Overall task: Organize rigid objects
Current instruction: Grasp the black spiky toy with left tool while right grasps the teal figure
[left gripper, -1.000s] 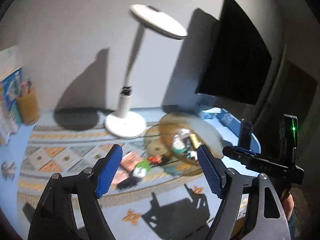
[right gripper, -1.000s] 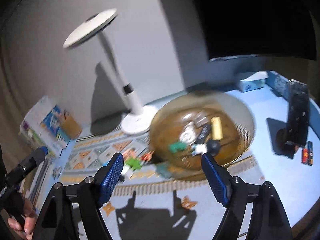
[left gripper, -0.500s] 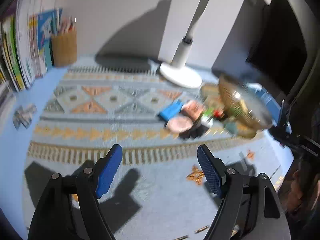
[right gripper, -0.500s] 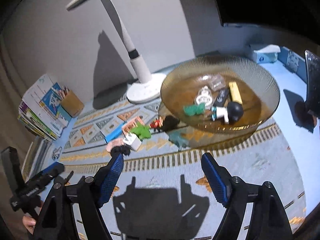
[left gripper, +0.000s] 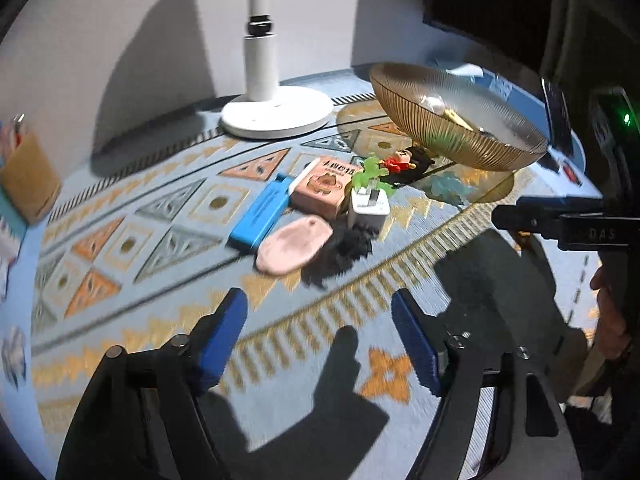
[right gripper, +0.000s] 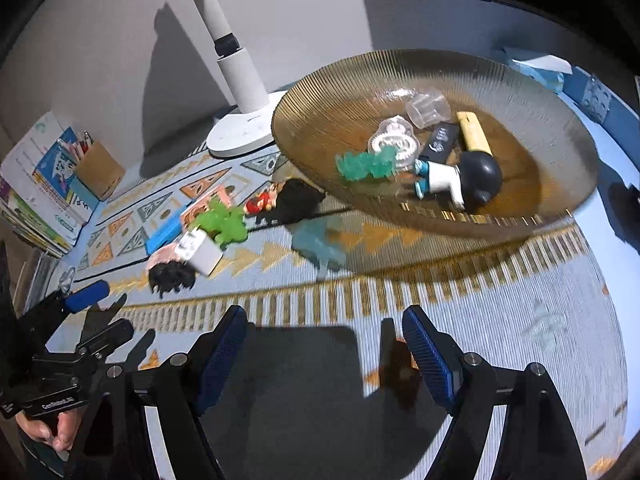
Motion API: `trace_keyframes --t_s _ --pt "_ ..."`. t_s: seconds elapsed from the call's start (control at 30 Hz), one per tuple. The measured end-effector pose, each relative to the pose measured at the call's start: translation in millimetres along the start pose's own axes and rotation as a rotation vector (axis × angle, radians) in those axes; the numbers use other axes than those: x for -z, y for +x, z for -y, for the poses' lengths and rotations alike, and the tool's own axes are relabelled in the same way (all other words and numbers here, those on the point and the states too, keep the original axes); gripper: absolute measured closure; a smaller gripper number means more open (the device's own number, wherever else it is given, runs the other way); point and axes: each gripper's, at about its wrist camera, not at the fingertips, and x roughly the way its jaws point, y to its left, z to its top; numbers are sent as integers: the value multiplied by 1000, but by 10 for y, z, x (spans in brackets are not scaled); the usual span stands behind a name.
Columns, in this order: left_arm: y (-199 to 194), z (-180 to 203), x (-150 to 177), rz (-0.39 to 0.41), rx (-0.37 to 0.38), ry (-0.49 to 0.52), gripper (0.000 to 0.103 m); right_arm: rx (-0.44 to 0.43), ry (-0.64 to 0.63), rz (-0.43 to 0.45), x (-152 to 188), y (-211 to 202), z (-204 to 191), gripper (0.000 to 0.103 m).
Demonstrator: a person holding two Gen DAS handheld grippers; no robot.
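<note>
Hovering spread, empty: left tool (left gripper: 320,336), right tool (right gripper: 324,344). One ribbed amber glass bowl (right gripper: 520,92), upper right; one white lamp (left gripper: 276,112). "DAS" legible right edge, left view.

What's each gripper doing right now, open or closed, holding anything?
Left gripper: open, holding nothing, above the patterned mat.
Right gripper: open, holding nothing, short of the amber bowl.

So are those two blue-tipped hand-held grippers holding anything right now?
No. The left hand-held gripper and the right hand-held gripper are both open and empty above the patterned mat; nothing sits between their fingers.
</note>
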Motion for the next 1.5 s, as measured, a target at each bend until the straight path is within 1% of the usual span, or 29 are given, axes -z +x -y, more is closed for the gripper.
trace_keyframes --t_s 0.1,0.17,0.3,0.37,0.4,0.43,0.47,0.53,0.6,0.63,0.73,0.77,0.8,0.83,0.87,0.93,1.1,1.17,1.23,1.37,1.43,1.47,1.5 --pt "149 25 -123 -15 2 26 31 22 -15 16 -100 100 -20 24" --pt "235 32 -161 -27 7 35 37 27 -11 22 -151 190 -23 24" --pt "354 71 -197 -44 10 55 38 24 6 16 -209 346 -23 25" --pt "376 113 -191 -44 8 72 42 19 19 17 -234 398 -19 25" --pt "376 137 -189 -38 -1 80 43 22 21 22 -247 421 -25 25" --pt "377 156 -190 -32 -5 83 46 32 16 30 -259 424 -40 25" --pt "372 170 -194 -23 -9 84 55 43 8 32 -271 435 -62 27" --pt "375 173 -215 -19 -8 80 58 53 -14 36 -294 463 -113 40" --pt "368 174 -222 -14 0 70 72 63 -36 37 -296 487 -169 47" --pt "368 178 -219 -16 1 68 80 79 -48 40 -292 492 -192 52" --pt "333 206 -191 -8 -22 68 86 85 -65 44 -278 492 -217 66" --pt "315 206 -179 1 -30 60 86 78 -66 41 -267 483 -210 70" --pt "267 196 -155 20 -31 31 86 65 -72 31 -254 475 -208 78" --pt "237 182 -130 26 -11 4 86 59 -78 27 -232 470 -224 79" --pt "198 157 -96 27 22 -34 86 41 -85 21 -202 442 -228 79" --pt "124 128 -26 34 60 -83 86 2 -87 15 -119 375 -223 79" --pt "-85 143 153 42 119 -160 86 -89 -136 17 168 111 -264 79" --pt "-145 170 222 39 134 -185 86 -112 -164 25 293 -16 -283 79" --pt "-178 215 280 40 125 -193 86 -111 -189 34 391 -92 -309 79" --pt "-182 294 363 29 90 -202 86 -82 -244 39 528 -148 -376 79" --pt "-168 324 383 27 51 -186 86 -82 -251 38 591 -174 -378 78" --pt "-155 352 391 26 14 -173 86 -87 -247 33 602 -157 -375 77" --pt "-144 356 396 24 -1 -169 86 -90 -239 23 621 -141 -357 73"
